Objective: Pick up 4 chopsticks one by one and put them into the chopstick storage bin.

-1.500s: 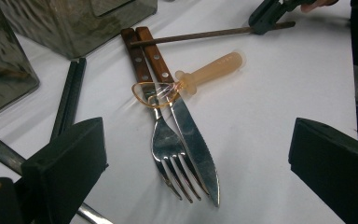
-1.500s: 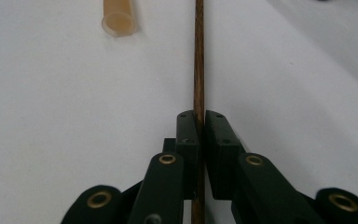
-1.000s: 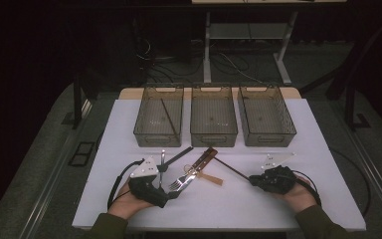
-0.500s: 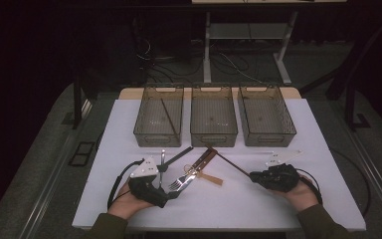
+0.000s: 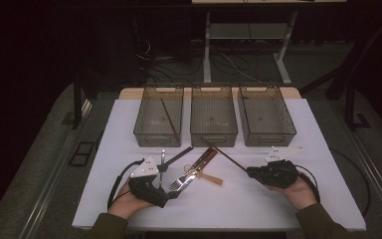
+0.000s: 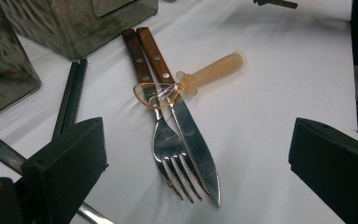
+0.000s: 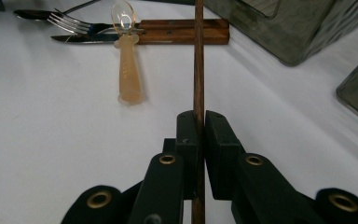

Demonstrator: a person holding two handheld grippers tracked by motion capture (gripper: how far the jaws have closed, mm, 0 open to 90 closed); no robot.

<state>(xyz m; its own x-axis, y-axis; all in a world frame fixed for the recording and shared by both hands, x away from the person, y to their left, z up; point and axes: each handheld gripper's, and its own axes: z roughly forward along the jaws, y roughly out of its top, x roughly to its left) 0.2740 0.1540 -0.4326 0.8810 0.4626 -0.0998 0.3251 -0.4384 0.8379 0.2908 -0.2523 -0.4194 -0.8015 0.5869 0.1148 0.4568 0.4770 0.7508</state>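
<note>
My right gripper (image 5: 252, 172) is shut on one end of a brown wooden chopstick (image 5: 224, 154), which slants up-left toward the middle bin. In the right gripper view the chopstick (image 7: 198, 60) runs straight out from the closed gripper (image 7: 199, 126). My left gripper (image 5: 168, 191) rests on the table at the front left. It is open (image 6: 196, 140), with a wood-handled fork (image 6: 168, 144) and knife (image 6: 193, 140) lying side by side just ahead of it. A small amber spoon (image 6: 205, 74) lies across them.
Three smoky clear bins (image 5: 214, 137) stand in a row at the back; the left bin (image 5: 146, 134) holds a chopstick (image 5: 168, 117). A pair of black chopsticks (image 5: 179, 154) and a metal spoon (image 5: 162, 162) lie near my left gripper. The white table (image 5: 238, 209) ends close in front.
My right gripper has shifted only slightly with the chopstick in it. The left gripper and the cutlery have not moved.
</note>
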